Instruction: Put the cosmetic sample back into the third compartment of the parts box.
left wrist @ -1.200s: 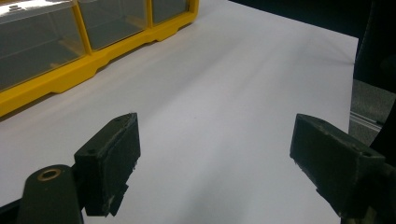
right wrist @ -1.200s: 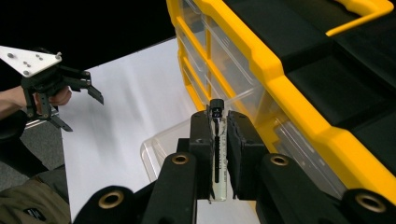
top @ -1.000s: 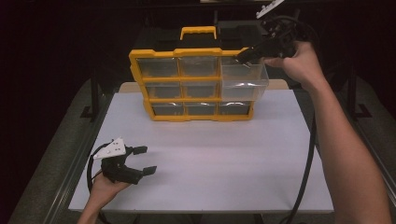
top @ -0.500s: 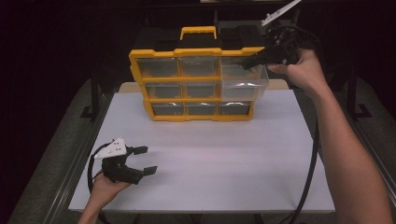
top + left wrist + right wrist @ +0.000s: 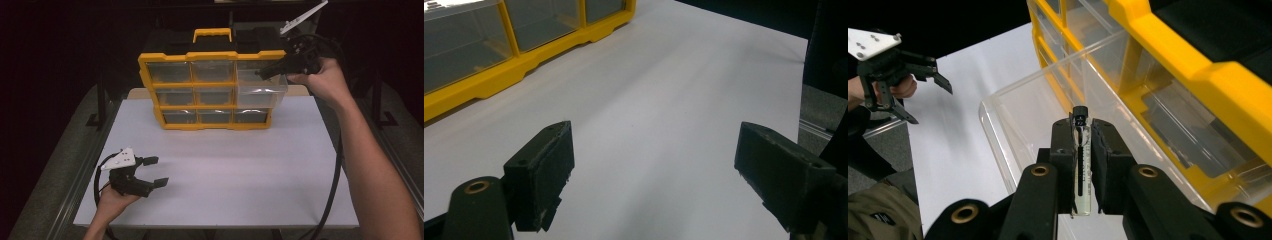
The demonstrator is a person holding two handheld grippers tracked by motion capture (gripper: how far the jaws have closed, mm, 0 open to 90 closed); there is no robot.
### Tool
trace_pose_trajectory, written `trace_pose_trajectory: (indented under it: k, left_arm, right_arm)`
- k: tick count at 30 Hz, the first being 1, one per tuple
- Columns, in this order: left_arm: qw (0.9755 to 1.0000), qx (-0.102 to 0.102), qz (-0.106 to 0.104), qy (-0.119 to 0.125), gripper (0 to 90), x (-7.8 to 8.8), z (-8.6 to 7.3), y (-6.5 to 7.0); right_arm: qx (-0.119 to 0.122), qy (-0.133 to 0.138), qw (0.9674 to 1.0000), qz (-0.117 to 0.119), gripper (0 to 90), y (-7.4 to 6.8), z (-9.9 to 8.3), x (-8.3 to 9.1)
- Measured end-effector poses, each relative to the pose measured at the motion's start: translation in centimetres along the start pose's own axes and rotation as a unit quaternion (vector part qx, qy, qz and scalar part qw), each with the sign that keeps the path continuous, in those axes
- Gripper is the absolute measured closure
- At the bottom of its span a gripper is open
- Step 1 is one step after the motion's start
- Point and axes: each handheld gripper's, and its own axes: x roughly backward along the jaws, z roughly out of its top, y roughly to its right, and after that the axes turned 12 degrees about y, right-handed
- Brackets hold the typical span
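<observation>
While the white tabletop (image 5: 225,175) is carrying the yellow drawer organizer (image 5: 212,90) at its far edge, w/ the clear middle-right drawer (image 5: 260,92) pulled partway out, the right gripper (image 5: 1081,150) is hovering just over that open drawer. It's clamping a small clear vial w/ a black cap (image 5: 1080,155) between its pads, cap sticking out past the jaw tips, tube running lengthwise along the jaws. Vial is prob. light, stiff, smooth and breakable, so it's wanting a gentle pinch on the mid-body, not the cap; too slack and it's likely slipping. Left gripper (image 5: 147,172) is resting in the person's hand near the front-left of the table, jaws spread wide, nothing between them, well apart from the organizer.
</observation>
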Motion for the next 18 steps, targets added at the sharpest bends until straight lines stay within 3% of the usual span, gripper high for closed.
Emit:
trace_pose_trajectory:
  k: [18]
  left_arm:
    - [1.0000, 0.004, 0.000, 0.000, 16.6, 0.0, 0.0, 0.0]
  right_arm:
    - [-0.009, -0.016, 0.9998, 0.000, 77.2, 0.2, -0.6, -1.1]
